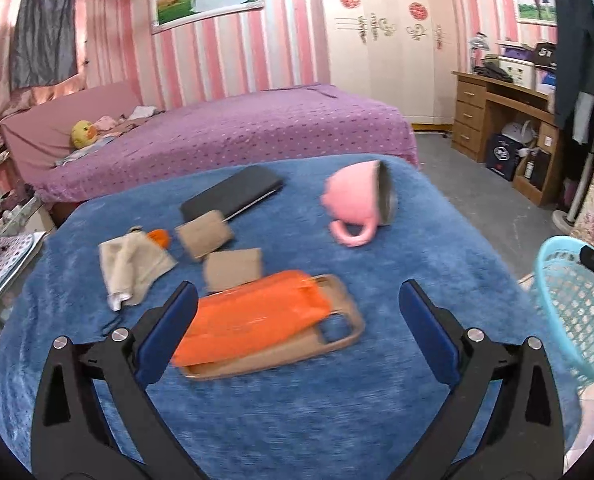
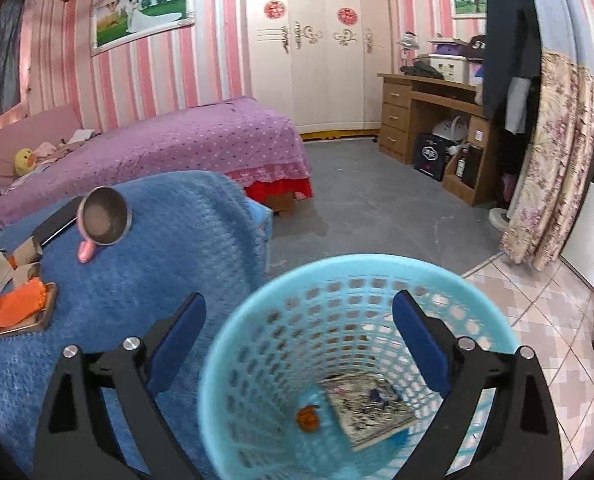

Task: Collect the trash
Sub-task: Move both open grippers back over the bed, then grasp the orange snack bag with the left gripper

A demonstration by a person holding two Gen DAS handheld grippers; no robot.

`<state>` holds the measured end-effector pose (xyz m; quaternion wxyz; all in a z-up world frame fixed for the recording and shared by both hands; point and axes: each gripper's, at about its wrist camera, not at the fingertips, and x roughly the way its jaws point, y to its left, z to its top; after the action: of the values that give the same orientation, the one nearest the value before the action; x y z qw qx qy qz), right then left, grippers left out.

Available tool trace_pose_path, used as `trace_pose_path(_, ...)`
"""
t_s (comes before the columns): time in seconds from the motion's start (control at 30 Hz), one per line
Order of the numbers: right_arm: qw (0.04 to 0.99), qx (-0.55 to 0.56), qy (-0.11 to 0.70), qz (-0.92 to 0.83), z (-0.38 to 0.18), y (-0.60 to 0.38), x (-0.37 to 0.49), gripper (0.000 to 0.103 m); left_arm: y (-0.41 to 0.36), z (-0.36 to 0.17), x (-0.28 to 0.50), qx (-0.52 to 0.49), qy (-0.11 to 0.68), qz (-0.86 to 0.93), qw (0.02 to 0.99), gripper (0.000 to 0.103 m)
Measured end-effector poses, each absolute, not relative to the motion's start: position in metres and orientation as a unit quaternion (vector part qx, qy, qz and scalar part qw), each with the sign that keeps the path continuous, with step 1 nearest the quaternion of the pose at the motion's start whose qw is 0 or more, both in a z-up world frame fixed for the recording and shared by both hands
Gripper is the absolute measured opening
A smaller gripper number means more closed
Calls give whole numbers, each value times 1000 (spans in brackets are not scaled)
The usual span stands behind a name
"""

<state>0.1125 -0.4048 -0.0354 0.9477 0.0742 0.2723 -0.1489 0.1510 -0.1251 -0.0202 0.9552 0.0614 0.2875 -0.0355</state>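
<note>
My left gripper (image 1: 297, 308) is open above the blue blanket (image 1: 297, 420), its fingers on either side of an orange bag (image 1: 253, 316) lying on a tan phone case (image 1: 337, 340). Behind them lie two brown cardboard pieces (image 1: 205, 234), a beige cloth (image 1: 131, 266) and an orange scrap (image 1: 159, 237). My right gripper (image 2: 299, 320) is open and empty over the light blue mesh bin (image 2: 257, 320), which holds a printed booklet (image 2: 369, 408) and an orange scrap (image 2: 307, 418). The bin also shows in the left wrist view (image 1: 573, 308).
A pink mug (image 1: 357, 204) lies on its side on the blanket, next to a black notebook (image 1: 233, 192). A purple bed (image 1: 237, 136) stands behind. A wooden desk (image 2: 425, 120) and a floral curtain (image 2: 553, 152) stand at the right, with grey floor (image 2: 357, 208) between.
</note>
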Motion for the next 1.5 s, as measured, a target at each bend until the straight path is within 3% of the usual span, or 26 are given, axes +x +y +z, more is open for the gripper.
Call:
trace_pose_path(0.4, 951, 38, 290, -103, -40, -336, 142, 92, -44, -53, 185, 28, 328, 20, 944, 97)
trace_pose_path(0.87, 944, 21, 315, -100, -50, -307, 163, 92, -23, -71, 214, 13, 384, -8, 923, 95)
trace_pose_path(0.97, 943, 20, 318, -101, -50, -304, 168, 92, -25, -75, 221, 11, 394, -21, 919, 82)
trace_pose_path(1.03, 942, 19, 319, -100, -51, -301, 171, 92, -25, -77, 226, 4, 404, -35, 914, 65)
trace_pose_path(1.17, 942, 10, 321, -98, -51, -292, 177, 92, -21, -79, 230, -15, 404, -53, 913, 45)
trace_pose_path(1.23, 942, 2, 322, -97, -52, -288, 178, 92, -20, -78, 229, -22, 400, -63, 914, 26)
trace_pose_path(1.5, 944, -9, 318, -91, -49, -272, 177, 92, -4, -58, 213, -40, 364, -58, 929, 24)
